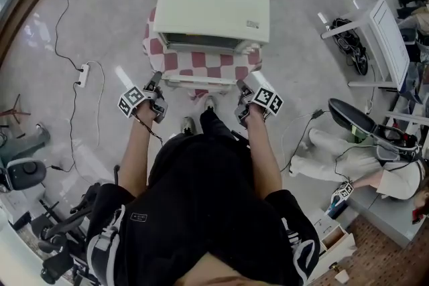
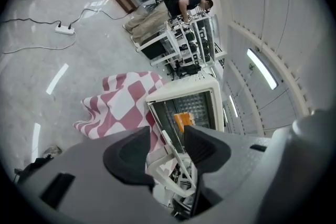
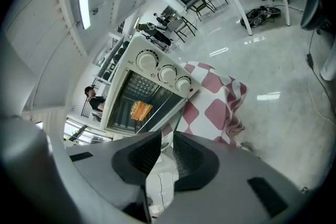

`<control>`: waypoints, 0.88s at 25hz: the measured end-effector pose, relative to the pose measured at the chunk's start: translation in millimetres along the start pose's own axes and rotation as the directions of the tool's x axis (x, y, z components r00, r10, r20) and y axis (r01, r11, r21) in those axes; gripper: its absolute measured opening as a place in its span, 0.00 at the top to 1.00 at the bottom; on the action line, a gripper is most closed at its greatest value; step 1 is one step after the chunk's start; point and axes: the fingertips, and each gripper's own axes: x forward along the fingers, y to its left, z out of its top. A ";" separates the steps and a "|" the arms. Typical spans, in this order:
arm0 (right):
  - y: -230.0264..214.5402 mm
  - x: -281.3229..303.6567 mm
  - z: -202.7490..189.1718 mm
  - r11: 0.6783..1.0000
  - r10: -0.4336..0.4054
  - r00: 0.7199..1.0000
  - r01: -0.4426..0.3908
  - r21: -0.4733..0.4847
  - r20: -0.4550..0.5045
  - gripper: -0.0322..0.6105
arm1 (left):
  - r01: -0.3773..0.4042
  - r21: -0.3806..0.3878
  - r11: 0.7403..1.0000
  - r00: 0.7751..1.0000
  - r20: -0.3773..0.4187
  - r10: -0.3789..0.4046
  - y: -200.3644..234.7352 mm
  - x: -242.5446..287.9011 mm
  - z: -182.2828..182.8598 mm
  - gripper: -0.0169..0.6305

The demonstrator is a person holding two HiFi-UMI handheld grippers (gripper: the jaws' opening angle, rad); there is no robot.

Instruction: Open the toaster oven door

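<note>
- Toaster oven [image 1: 211,7] [image 2: 184,89] [image 3: 157,68], cream-coloured, stands on a stand draped in a red-and-white checked cloth [image 1: 201,62] [image 2: 121,102] [image 3: 220,97] in the middle of a glossy pale floor [image 1: 301,63]
- Its door [image 1: 201,82] is dropped open toward the person, and something orange [image 3: 140,110] [image 2: 181,120] sits on the rack inside the oven
- Three knobs [image 3: 168,73] run down the oven's front panel beside the opening
- Left gripper [image 1: 155,87] [image 2: 168,136] is at the oven door's left corner; its jaws stand wide apart with the white door handle [image 2: 173,150] between them and clear gaps on either side
- Right gripper [image 1: 241,92] [image 3: 167,136] is at the oven door's right corner; its jaws are drawn in close, pinching that end of the door handle
- A white power strip [image 1: 82,75] [image 2: 64,29] with trailing cables lies on the floor well to the left of the oven
- A white table [image 1: 385,37] stands well to the right of the oven, and a person in pale clothes [image 1: 348,164] bends low nearer than it
</note>
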 end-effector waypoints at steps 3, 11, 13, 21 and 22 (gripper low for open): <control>-0.8 1.0 -1.1 1.000 -0.001 1.000 0.001 -0.004 -0.004 0.81 | -0.005 0.029 1.000 0.998 -0.061 0.006 0.2 9.0 -7.5 0.72; -19.9 2.7 -17.1 0.999 -0.035 0.999 0.036 0.006 -0.041 0.82 | -0.098 0.070 0.993 0.987 -0.118 0.106 19.5 6.7 -20.9 0.87; -26.6 4.7 -22.3 0.999 -0.052 0.997 0.052 0.003 -0.050 0.83 | -0.124 0.084 0.989 0.982 -0.135 0.135 27.8 7.1 -24.6 0.88; -50.5 17.8 -38.0 0.992 -0.127 0.986 0.124 -0.032 -0.108 0.83 | -0.180 0.193 0.965 0.952 -0.211 0.220 56.1 14.0 -36.1 0.87; -53.3 19.1 -40.2 0.991 -0.132 0.984 0.129 -0.029 -0.116 0.83 | -0.186 0.205 0.961 0.948 -0.218 0.230 59.4 14.2 -37.6 0.86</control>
